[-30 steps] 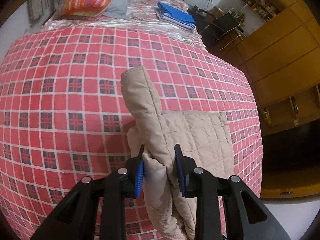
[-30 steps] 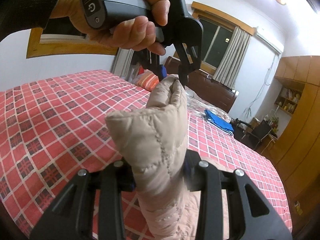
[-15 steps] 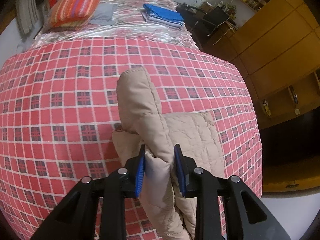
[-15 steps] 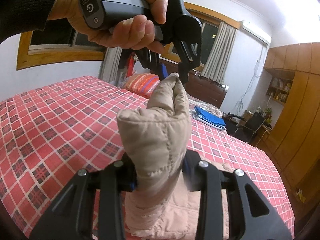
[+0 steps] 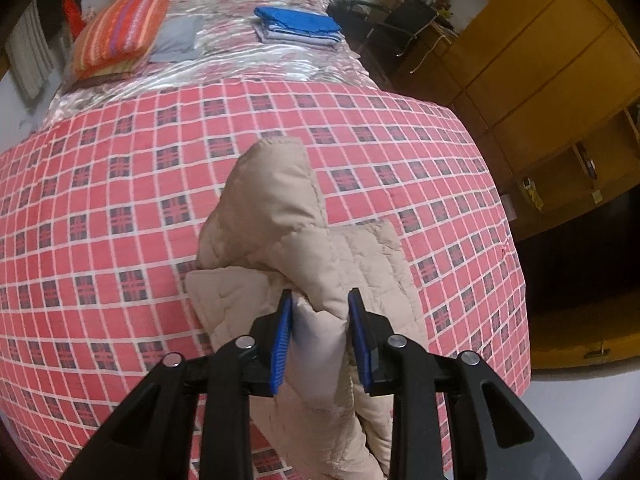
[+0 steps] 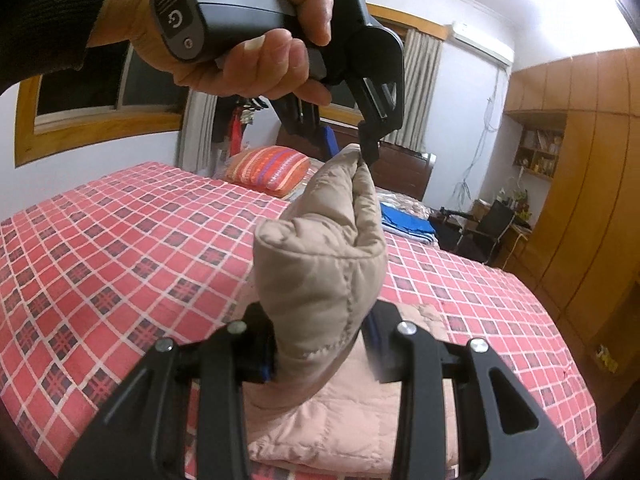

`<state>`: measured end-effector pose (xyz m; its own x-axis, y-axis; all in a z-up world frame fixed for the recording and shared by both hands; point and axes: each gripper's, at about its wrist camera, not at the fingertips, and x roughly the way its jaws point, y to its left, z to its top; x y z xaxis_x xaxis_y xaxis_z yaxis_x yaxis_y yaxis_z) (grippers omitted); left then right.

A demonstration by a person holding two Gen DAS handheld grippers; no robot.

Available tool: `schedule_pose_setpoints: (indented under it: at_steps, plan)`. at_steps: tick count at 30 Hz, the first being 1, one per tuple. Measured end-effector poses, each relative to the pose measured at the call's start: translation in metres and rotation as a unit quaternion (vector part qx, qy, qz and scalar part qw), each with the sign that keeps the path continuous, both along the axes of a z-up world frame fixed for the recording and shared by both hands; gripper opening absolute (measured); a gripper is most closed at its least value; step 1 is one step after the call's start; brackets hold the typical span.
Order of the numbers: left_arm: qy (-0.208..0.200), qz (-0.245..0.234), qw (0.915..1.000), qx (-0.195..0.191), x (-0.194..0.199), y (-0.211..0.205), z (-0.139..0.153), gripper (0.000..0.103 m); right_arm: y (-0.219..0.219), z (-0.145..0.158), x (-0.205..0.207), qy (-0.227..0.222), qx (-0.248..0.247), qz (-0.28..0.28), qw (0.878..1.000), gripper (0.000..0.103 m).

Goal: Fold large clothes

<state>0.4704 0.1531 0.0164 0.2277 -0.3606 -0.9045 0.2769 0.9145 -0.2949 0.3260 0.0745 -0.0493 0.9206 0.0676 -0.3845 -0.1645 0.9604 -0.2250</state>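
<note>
The left gripper (image 5: 320, 332) is closed on a thick fold of the beige quilted jacket (image 5: 296, 240), its blue pads (image 5: 282, 340) pressing the padding from both sides with the fabric bulging between them. From that grip a sleeve-like length of the jacket rises ahead of the fingers and away from the camera, while the rest of the garment spreads below and to either side of the jaws, lying in flat folded layers on the red checked bedspread (image 5: 120, 200). More of the jacket hangs down beneath the gripper toward the near edge of the bed. In the right wrist view the right gripper (image 6: 320, 344) is likewise clamped on the jacket (image 6: 320, 272), a puffy bunch filling the space between its fingers and hiding most of the pads. This bunch stands up directly ahead of the right gripper and runs upward to the left gripper (image 6: 360, 156), which pinches the top of it from above, held by a hand (image 6: 248, 56) in a dark sleeve. So the lifted strip of jacket is stretched between the two grippers, one above the other, with the folded body of the jacket resting on the bedspread (image 6: 120, 248) just beneath and beyond the right gripper. Well beyond both grippers, at the far end of the bed, lie a striped pillow (image 5: 120, 32) and a blue stack (image 5: 298, 26) of folded cloth.
</note>
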Motion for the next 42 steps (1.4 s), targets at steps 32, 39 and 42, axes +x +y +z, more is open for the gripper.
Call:
schedule_pose_setpoints:
  at_steps: [32,39,42]
  plan:
    - [0.022,-0.078,0.9960,0.036,0.019,-0.168,-0.077,0.027,-0.133,-0.055,0.014,0.061,0.099,-0.064,0.991,0.033]
    - [0.040,-0.094,0.9941,0.038,0.022,-0.189,-0.118,0.027,-0.155,-0.080,0.017,0.090,0.127,-0.073,0.985,0.033]
    - [0.045,-0.099,0.9932,0.042,0.022,-0.195,-0.128,0.027,-0.160,-0.085,0.017,0.094,0.141,-0.070,0.983,0.033]
